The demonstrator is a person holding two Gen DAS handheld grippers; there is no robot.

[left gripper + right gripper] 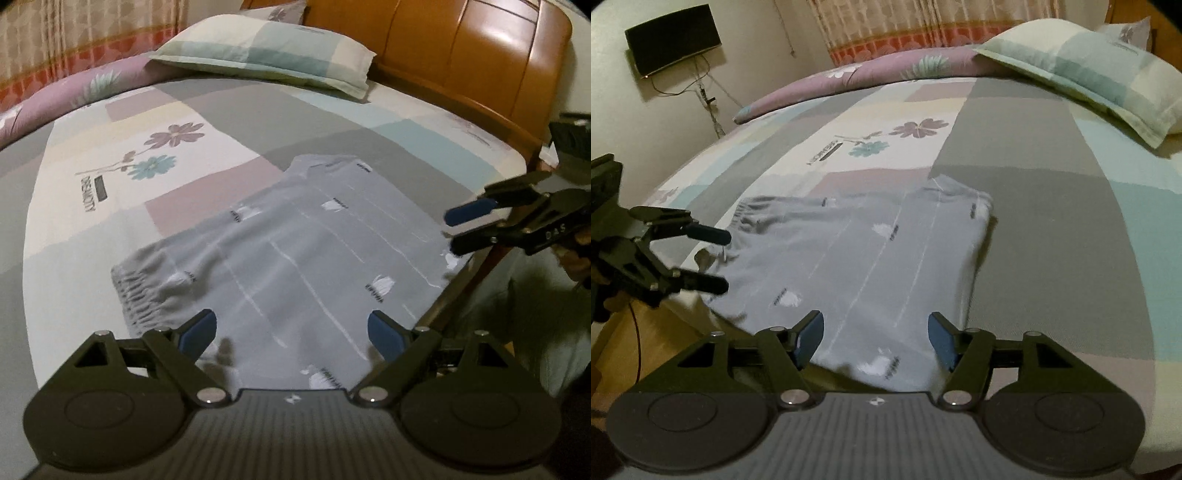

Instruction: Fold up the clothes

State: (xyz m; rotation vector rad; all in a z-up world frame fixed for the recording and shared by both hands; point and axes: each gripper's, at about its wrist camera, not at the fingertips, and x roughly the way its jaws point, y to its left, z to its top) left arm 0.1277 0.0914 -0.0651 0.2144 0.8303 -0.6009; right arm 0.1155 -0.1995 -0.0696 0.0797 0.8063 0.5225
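Soft grey striped shorts [295, 258] folded flat on patchwork bedsheet [92, 221], left tongs [291, 334] and right tongs [875, 338] spread, empty

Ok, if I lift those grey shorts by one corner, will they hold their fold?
Probably not. The grey shorts lie thin and limp on the bed sheet, so they would likely drape and unfold. The gathered waistband looks thicker, perhaps a firmer hold.

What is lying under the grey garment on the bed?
The grey garment lies flat on the patchwork bedsheet, with grey and pinkish patches showing around its edges. Whether anything else lies beneath cannot be seen; the cloth covers it.
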